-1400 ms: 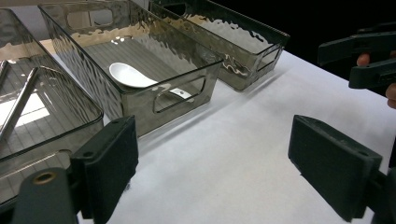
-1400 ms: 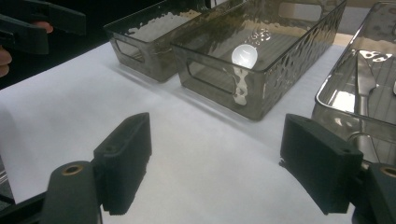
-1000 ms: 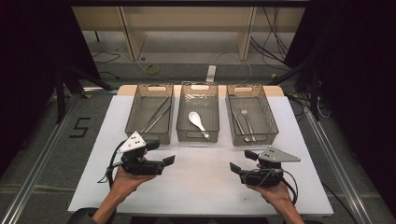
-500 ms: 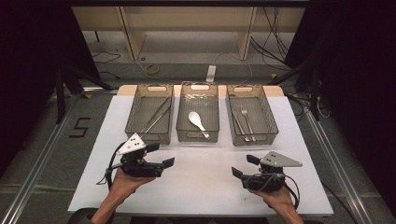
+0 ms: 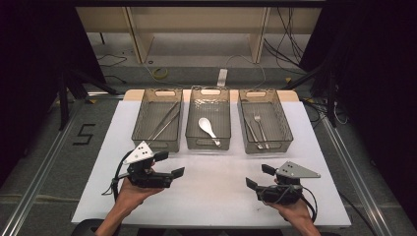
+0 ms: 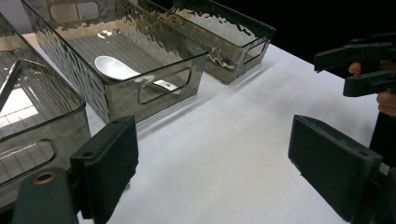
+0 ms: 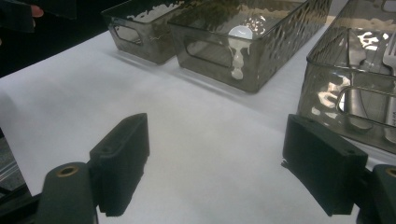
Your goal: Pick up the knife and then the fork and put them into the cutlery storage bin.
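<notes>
Left gripper [image 5: 168, 164]: jaws spread wide, nothing held | Right gripper [image 5: 257, 177]: jaws parted, nothing held (both low over the white table [image 5: 211, 196]) | White spoon [image 5: 207, 127]: in the middle bin [image 5: 208, 142], ahead of and between both grippers | Flanking bins: metal utensils.

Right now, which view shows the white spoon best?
The left gripper view: the white spoon lies clear in the middle bin. The high view shows it small; the right gripper view shows it blurred through the bin's wall.
</notes>
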